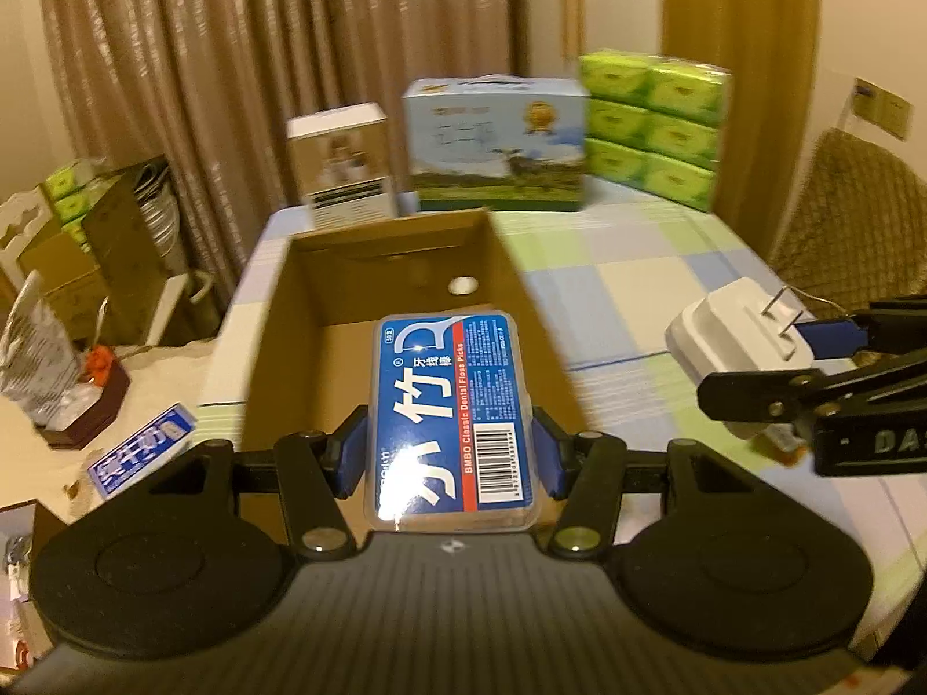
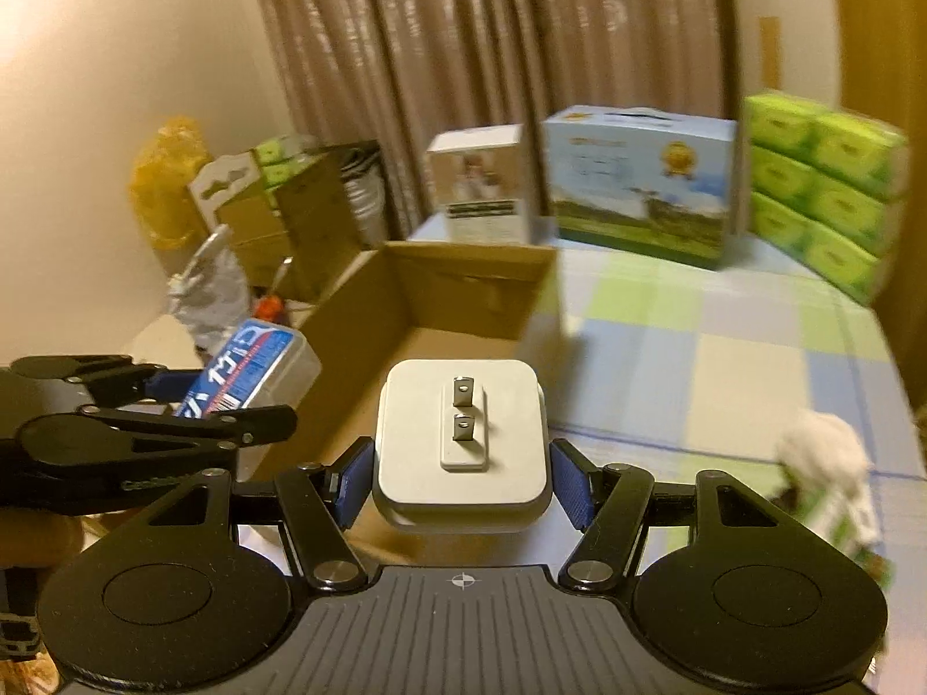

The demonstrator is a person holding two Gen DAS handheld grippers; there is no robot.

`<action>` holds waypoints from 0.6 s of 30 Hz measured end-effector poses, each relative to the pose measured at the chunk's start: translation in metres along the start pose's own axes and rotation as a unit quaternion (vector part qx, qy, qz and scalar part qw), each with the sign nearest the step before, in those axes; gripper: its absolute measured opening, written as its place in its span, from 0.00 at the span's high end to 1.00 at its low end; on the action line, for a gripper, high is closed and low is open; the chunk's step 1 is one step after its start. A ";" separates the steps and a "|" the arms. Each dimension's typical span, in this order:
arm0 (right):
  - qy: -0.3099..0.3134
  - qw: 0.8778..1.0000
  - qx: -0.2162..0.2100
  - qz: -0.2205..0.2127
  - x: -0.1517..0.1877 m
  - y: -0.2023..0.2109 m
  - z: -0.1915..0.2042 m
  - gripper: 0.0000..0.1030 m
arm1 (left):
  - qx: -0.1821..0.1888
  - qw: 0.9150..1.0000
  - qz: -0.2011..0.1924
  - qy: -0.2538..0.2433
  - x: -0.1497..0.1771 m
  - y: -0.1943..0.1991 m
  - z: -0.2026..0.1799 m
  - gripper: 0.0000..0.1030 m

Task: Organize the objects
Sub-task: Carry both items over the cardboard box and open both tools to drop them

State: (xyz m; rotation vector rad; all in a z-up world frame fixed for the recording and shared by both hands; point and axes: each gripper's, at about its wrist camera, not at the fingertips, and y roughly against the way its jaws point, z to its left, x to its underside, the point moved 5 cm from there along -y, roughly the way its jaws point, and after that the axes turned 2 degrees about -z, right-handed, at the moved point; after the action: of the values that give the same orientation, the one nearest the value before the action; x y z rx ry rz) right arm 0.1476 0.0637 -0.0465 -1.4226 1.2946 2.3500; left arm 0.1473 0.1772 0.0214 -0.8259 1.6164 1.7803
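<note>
- Left gripper (image 1: pixel 452 452): black linkage arms, blue pads, silver pivot screws, two round black discs at the base, ribbed grey plate with a small crosshair mark.
- Right gripper (image 2: pixel 460 480): same black-and-blue build, silver screws, white lettering along one side.

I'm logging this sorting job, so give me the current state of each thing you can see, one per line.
Left gripper: shut on floss pick case, held over the box.
Right gripper: shut on white plug adapter, prongs up.
Cardboard box: open, nearly empty.
</note>
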 end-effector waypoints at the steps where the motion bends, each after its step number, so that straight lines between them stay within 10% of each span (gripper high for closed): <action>1: 0.000 1.000 -0.003 0.004 -0.003 -0.010 0.002 0.40 | -0.003 1.000 0.002 0.004 0.000 -0.003 0.011 0.50; 18: -0.025 0.998 -0.011 0.051 -0.013 -0.101 0.008 0.40 | 0.008 0.999 0.037 0.009 0.018 -0.069 0.072 0.50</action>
State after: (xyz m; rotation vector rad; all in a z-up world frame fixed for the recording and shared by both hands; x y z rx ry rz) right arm 0.1976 0.1377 -0.0967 -1.3237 1.3639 2.4555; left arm 0.1851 0.2551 -0.0306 -0.7860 1.6907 1.8133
